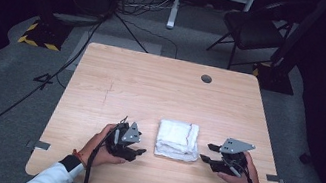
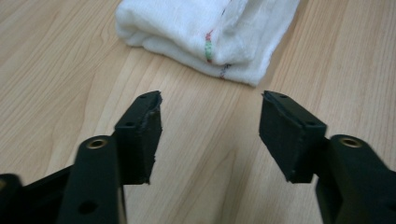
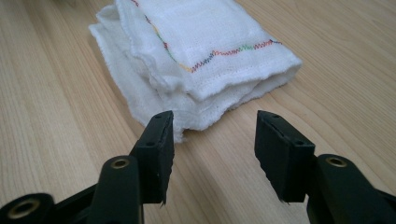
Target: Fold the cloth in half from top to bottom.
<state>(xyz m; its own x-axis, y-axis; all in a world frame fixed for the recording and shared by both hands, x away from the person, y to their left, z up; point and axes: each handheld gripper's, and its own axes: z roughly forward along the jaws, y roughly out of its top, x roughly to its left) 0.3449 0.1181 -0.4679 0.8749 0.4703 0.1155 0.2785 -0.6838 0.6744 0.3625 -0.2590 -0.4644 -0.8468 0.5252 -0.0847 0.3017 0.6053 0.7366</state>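
A folded white cloth point(image 1: 177, 139) was seen lying on the near half of a light wooden table point(image 1: 151, 89), roughly midway between the two hand-held tools. In the high view the left gripper point(image 1: 140, 152) was held low over the table just to the left of the cloth, its jaws pointed toward the cloth's near left corner. The right gripper point(image 1: 206, 152) was held just to the right of the cloth, its jaws turned toward the cloth's right edge. Neither tool was seen to touch the cloth.

In the left gripper view the left gripper point(image 2: 210, 126) was shown with its jaws spread wide and nothing between them; bare table point(image 2: 60, 84) was seen in the gap, and the cloth point(image 2: 187, 28) lay a little beyond the jaw tips, with a short run of coloured stitching on its folded edge.

In the right gripper view the right gripper point(image 3: 214, 140) was likewise shown with its jaws parted and nothing held. The cloth point(image 3: 205, 42) lay just ahead, its nearest corner reaching close to the tip of the jaw at the left of that view; whether it touched could not be told. A multicoloured zigzag seam was seen across the top layer, and several layers were visible at the fold.
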